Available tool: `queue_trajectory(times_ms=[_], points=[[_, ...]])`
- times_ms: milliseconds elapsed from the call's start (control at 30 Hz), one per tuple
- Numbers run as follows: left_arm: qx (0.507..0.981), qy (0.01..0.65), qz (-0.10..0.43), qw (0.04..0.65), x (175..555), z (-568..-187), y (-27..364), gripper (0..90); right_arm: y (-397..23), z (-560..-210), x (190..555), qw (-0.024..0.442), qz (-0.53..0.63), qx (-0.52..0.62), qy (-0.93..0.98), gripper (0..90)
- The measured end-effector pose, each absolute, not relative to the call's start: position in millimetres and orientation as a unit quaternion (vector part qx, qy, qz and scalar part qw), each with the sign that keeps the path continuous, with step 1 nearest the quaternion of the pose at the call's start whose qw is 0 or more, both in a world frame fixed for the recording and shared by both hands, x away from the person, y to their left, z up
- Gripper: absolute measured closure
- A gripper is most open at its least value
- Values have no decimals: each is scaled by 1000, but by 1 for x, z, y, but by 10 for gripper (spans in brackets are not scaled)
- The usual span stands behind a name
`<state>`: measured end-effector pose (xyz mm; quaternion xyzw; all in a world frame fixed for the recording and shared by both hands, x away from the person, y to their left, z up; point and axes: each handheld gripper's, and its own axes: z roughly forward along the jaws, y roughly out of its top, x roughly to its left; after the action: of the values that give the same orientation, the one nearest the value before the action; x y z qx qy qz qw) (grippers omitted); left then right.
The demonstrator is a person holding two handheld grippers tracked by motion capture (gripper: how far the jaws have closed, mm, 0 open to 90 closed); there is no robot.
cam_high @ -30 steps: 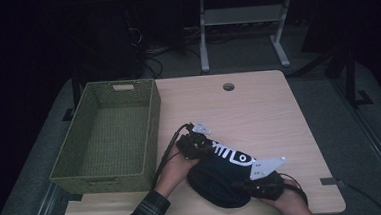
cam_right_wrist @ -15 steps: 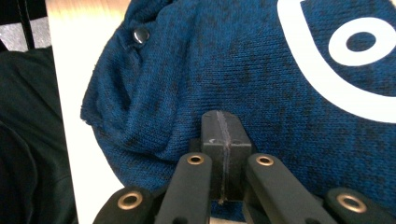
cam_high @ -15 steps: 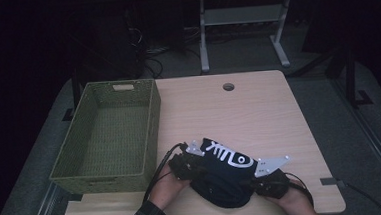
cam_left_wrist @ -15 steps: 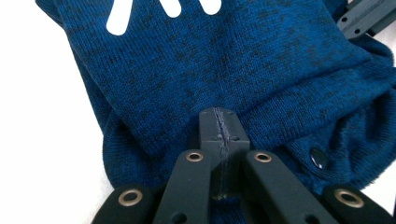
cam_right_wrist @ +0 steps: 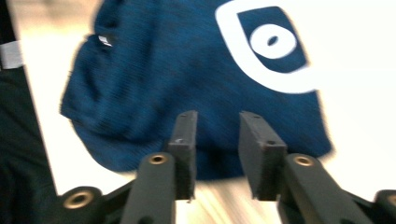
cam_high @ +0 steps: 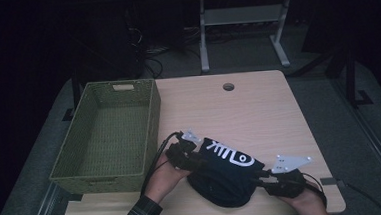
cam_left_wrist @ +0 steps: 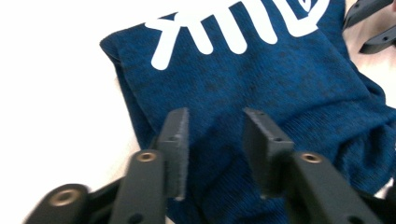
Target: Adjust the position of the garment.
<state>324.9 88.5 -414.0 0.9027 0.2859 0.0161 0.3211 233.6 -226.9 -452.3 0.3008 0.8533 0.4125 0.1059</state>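
Note:
A dark blue garment (cam_high: 227, 173) with white print lies folded in a heap near the table's front edge. My left gripper (cam_high: 197, 159) is at its left side. In the left gripper view the left gripper (cam_left_wrist: 215, 135) has just been opening; its jaws stand apart over the blue cloth (cam_left_wrist: 261, 70), and nothing is pinched between them. My right gripper (cam_high: 260, 179) is at the garment's front right. Its jaws have also just been opening: the right gripper (cam_right_wrist: 217, 135) stands open, and the cloth (cam_right_wrist: 177, 60) lies just beyond its tips.
A green woven basket (cam_high: 152, 125) with nothing in it stands at the left of the wooden table (cam_high: 249, 114), close beside the left hand. A round cable hole (cam_high: 228, 86) is at the table's far edge. Dark floor and a desk frame lie beyond.
The garment, stretched between the grippers a second ago, now lies bunched on the table. The left hand has come toward the front edge, and the right hand has shifted slightly outward.

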Motion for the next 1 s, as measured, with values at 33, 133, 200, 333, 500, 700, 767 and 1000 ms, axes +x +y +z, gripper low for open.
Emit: queue_trajectory(times_ms=[33, 133, 200, 333, 500, 700, 767, 1000], points=[[904, 285, 17, 318, 328, -414, 89, 531, -233, -453, 232, 113, 410, 312, 849, 595], [898, 294, 11, 328, 334, -417, 87, 442, -246, -454, 232, 132, 403, 335, 842, 508], [900, 293, 15, 322, 337, -419, 87, 382, -258, -457, 233, 144, 391, 357, 836, 443], [898, 297, 16, 325, 341, -424, 87, 300, -275, -467, 244, 160, 369, 398, 825, 289], [899, 300, 14, 319, 345, -431, 87, 251, -282, -477, 253, 171, 344, 428, 818, 177], [899, 307, 5, 312, 349, -443, 85, 226, -282, -480, 256, 177, 344, 430, 816, 150], [901, 306, 1, 307, 350, -447, 85, 226, -282, -481, 257, 177, 348, 432, 813, 141], [895, 317, -15, 312, 352, -455, 85, 226, -283, -482, 257, 173, 354, 432, 811, 139]])
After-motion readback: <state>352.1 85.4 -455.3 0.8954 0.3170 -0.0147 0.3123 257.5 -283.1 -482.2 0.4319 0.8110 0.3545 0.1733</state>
